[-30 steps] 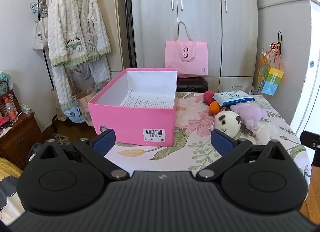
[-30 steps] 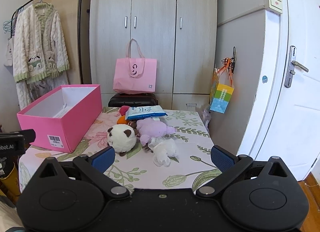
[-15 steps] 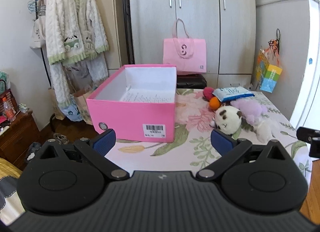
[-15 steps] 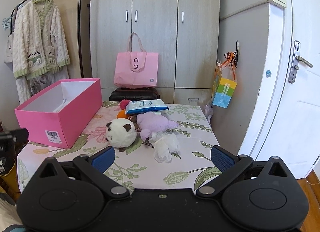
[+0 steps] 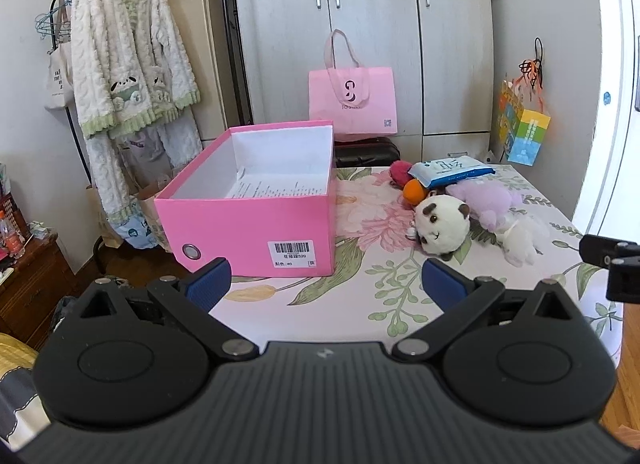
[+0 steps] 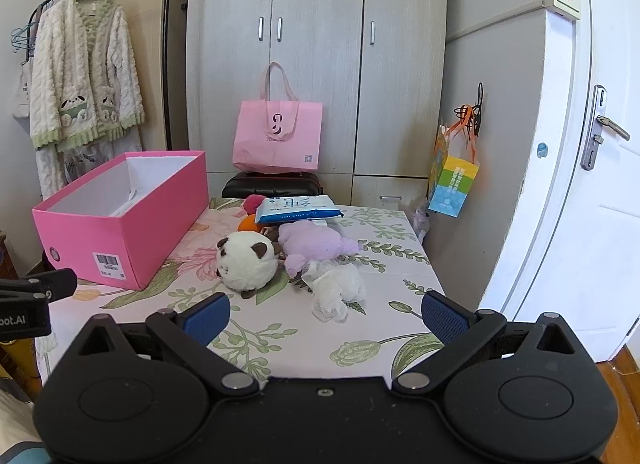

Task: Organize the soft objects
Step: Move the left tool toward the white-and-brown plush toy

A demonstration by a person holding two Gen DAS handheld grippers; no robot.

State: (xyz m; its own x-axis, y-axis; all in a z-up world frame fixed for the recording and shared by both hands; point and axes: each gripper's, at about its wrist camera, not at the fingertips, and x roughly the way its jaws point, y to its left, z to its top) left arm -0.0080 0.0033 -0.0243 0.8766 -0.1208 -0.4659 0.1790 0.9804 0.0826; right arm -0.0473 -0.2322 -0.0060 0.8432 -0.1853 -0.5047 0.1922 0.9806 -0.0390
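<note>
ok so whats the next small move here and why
Probably ease the right gripper forward and down to the white plush, the nearest toy. Both grippers are open and empty, the pink box holds only paper, and all the toys lie on the table.

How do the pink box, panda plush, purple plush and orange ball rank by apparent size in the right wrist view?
1. pink box
2. panda plush and purple plush: look alike, unranked
3. orange ball, partly hidden
</note>
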